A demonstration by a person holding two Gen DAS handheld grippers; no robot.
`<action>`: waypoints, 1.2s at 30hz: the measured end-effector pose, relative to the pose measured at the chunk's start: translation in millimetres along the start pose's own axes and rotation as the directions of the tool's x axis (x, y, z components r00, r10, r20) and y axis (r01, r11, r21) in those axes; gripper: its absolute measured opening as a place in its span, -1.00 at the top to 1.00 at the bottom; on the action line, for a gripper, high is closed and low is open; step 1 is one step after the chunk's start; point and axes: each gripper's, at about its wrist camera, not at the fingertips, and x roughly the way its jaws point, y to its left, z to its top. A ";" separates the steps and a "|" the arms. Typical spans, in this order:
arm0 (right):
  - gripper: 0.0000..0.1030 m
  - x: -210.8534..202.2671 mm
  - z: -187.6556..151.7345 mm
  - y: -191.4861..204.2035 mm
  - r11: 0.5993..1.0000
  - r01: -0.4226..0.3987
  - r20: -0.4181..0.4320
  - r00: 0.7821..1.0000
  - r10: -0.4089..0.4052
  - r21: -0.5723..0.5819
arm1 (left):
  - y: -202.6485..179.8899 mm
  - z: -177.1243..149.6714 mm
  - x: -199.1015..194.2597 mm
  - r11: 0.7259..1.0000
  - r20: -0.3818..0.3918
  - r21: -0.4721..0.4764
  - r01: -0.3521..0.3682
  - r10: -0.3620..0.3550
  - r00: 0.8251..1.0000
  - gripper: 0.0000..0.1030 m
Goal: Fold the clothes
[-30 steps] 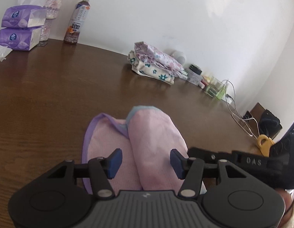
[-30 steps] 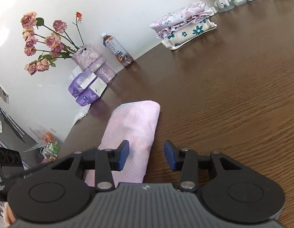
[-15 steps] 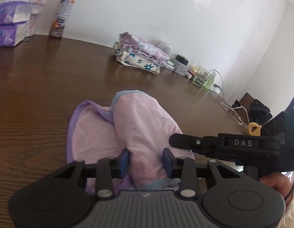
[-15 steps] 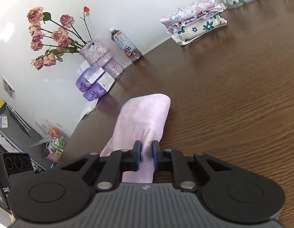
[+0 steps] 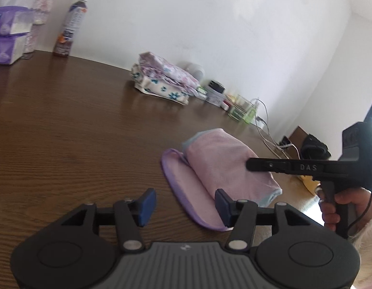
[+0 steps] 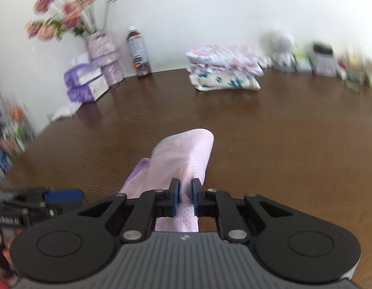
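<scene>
A folded pink cloth with purple and pale blue trim (image 5: 217, 166) lies on the brown table (image 5: 65, 125). My left gripper (image 5: 184, 204) is open, its fingers standing apart over bare wood just left of the cloth's purple edge. My right gripper (image 6: 183, 198) is shut on the near end of the pink cloth (image 6: 183, 159). In the left wrist view the right gripper (image 5: 258, 163) reaches in from the right above the cloth, held by a hand (image 5: 342, 204). The left gripper (image 6: 62, 195) shows at the left edge of the right wrist view.
A stack of folded floral clothes (image 6: 224, 69) sits at the back by the wall. A drink bottle (image 6: 137, 50), tissue packs (image 6: 85, 84) and a flower vase (image 6: 101, 48) stand back left. Small jars and cables (image 5: 243, 110) line the back right edge.
My left gripper has let go of the cloth, opened and drawn off to the left. My right gripper stays shut on the cloth and has swung round to face the wall.
</scene>
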 end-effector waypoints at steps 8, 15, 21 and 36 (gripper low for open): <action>0.79 15.1 6.8 74.3 0.976 -0.024 -0.031 0.999 0.017 -0.218 | 23.1 6.2 -29.2 1.000 0.078 -0.020 0.015 -0.013 0.997 -0.18; 0.65 38.7 -4.8 98.5 0.979 -0.068 -0.077 0.996 0.054 -0.191 | 32.9 3.2 -38.0 1.000 0.093 -0.022 0.016 -0.014 0.996 -0.23; 0.61 26.2 -10.9 87.4 0.984 -0.156 -0.036 0.987 0.154 -0.088 | 38.5 2.1 -38.2 0.999 0.091 -0.046 0.002 0.002 0.996 -0.24; 0.51 3.5 -49.7 49.0 0.993 -0.068 0.039 0.997 0.072 -0.091 | -29.7 -5.5 17.7 0.986 -0.044 0.163 0.040 -0.033 0.998 0.45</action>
